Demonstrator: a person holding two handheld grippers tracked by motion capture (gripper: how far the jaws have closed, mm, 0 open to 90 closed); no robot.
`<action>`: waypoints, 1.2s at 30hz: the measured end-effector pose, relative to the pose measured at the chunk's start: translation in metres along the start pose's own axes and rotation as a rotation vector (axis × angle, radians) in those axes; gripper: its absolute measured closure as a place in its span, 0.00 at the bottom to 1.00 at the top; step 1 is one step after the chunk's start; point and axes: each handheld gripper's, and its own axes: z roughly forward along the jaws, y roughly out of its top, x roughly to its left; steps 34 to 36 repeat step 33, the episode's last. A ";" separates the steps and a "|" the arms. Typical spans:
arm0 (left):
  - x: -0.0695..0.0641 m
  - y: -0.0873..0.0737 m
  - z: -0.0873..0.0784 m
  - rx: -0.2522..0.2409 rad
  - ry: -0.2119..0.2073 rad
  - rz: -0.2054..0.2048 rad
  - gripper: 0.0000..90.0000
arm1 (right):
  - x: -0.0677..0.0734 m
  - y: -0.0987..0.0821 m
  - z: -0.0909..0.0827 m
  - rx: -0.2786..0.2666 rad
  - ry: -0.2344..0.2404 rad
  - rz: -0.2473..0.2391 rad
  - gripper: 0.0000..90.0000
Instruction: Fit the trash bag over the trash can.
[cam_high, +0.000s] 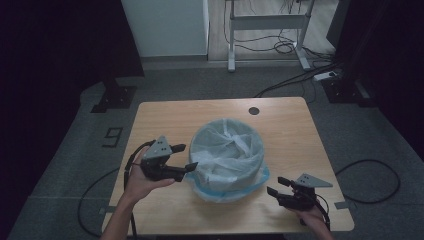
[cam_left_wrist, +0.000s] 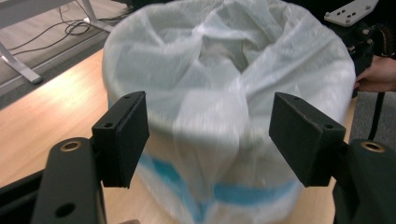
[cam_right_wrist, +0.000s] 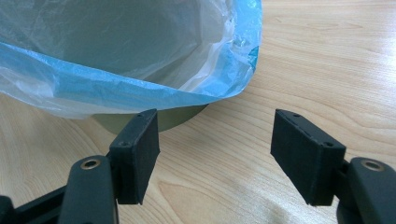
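A bag-lined bin (cam_high: 227, 159) stands on the tabletop (cam_high: 285, 125). The left hand-held gripper (cam_high: 186, 159), jaws apart, faces its side. The right hand-held gripper (cam_high: 276, 186) rests nearby, jaws apart

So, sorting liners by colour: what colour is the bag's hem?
Bright blue on the bag's hem, clearest in the right gripper view.

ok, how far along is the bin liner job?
Done: the liner is draped over the bin, its blue hem folded down outside near the base. In hand: left gripper is at the bin's side, fingers open, gripping nothing. Right gripper waits open on the table. Left, I'd guess: tidying the hem.
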 end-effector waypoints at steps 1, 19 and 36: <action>0.000 -0.007 -0.003 -0.007 0.006 -0.009 0.32 | 0.000 0.000 0.000 0.000 -0.001 0.001 0.36; 0.014 -0.126 -0.008 0.045 0.082 -0.169 0.32 | -0.001 -0.002 0.002 0.005 0.008 0.003 0.35; 0.010 -0.136 0.003 0.063 0.088 -0.160 0.32 | -0.005 -0.002 0.001 0.007 -0.003 0.001 0.35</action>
